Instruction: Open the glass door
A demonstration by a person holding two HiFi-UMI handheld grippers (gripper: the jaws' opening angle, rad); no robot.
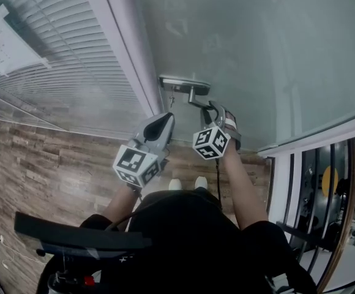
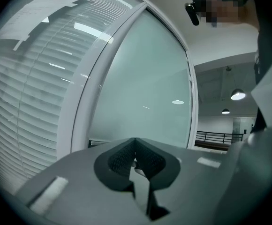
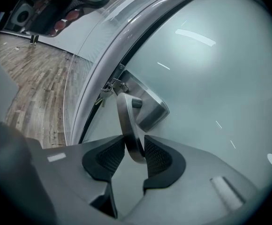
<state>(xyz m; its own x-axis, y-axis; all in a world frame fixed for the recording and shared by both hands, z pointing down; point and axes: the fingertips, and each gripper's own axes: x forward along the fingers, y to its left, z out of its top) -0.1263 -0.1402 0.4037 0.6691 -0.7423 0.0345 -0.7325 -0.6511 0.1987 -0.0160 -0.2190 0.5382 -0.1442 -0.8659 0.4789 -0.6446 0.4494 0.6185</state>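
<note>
Blinds: (image 1: 49, 48) far left, and no part of this job.
Frame: (image 1: 127, 41) a white post. The door's edge sits right against it, so I judge nothing has swung yet.
Left gripper: (image 1: 163, 123) jaws pressed together with nothing in them. It hovers just left of the handle, nose toward the glass.
Keys: (image 3: 104, 93) they dangle from the lock at the frame side, close above the handle.
Handle: (image 1: 197, 98) a metal lever on a plate at the door's left edge.
Right gripper: (image 3: 135, 154) jaws pinching the lever, one pad on each flat side, angled downward.
Door: (image 1: 263, 54) frosted glass filling everything to the right.
Step in hand: I'm working the latch. I want the pinch kept square across the lever and my wrist rolling along its arc so the metal doesn't slip out of the pads. Then I ease the door round its hinges and keep the left gripper clear of those keys.
Containers: none in any view.
</note>
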